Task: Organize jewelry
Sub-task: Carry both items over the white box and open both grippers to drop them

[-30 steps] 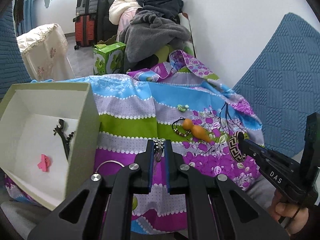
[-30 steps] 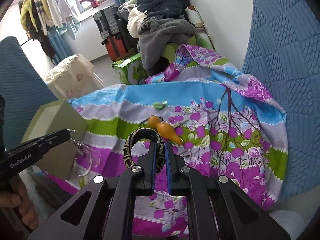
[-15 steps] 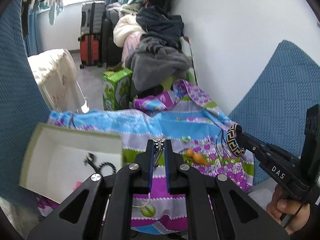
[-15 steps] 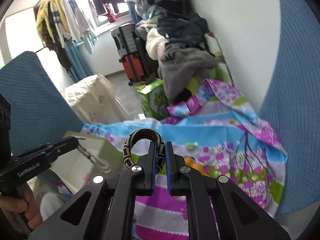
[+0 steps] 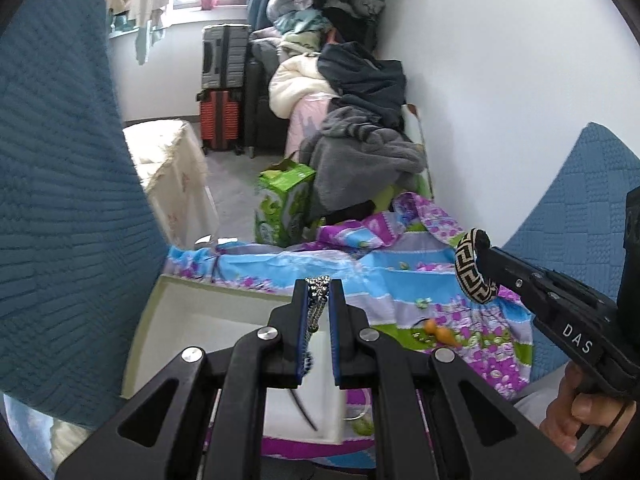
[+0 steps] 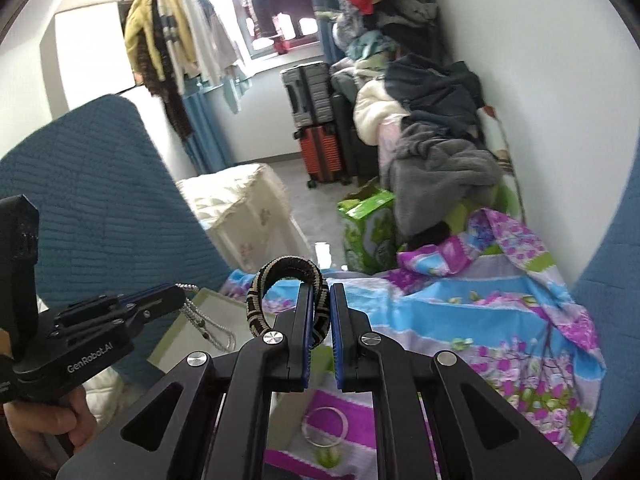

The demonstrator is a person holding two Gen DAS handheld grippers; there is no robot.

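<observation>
My left gripper point(image 5: 318, 294) is shut on a silver chain necklace point(image 5: 316, 300), which hangs in loops below it point(image 6: 208, 326). It is lifted above an open white box point(image 5: 240, 320) with pale green walls. My right gripper point(image 6: 320, 300) is shut on a woven black-and-cream bangle point(image 6: 280, 280), whose key pattern shows from the side point(image 5: 474, 268). Both are held high over a bright flowered cloth point(image 5: 400, 280). An orange gourd pendant point(image 5: 438, 330) and a thin silver ring bangle point(image 6: 324, 426) lie on the cloth. A dark piece point(image 5: 302, 410) lies in the box.
Blue quilted cushions stand at the left point(image 5: 60, 200) and at the right point(image 5: 580, 220). Beyond the cloth are a green carton point(image 5: 284, 200), a pile of clothes point(image 5: 360, 120), suitcases point(image 5: 222, 92) and a cream-covered stand point(image 5: 168, 168). A white wall runs along the right.
Both grippers rose and drew back from the cloth with their pieces still held. The box and cloth now look smaller and lower, and more of the room shows.
</observation>
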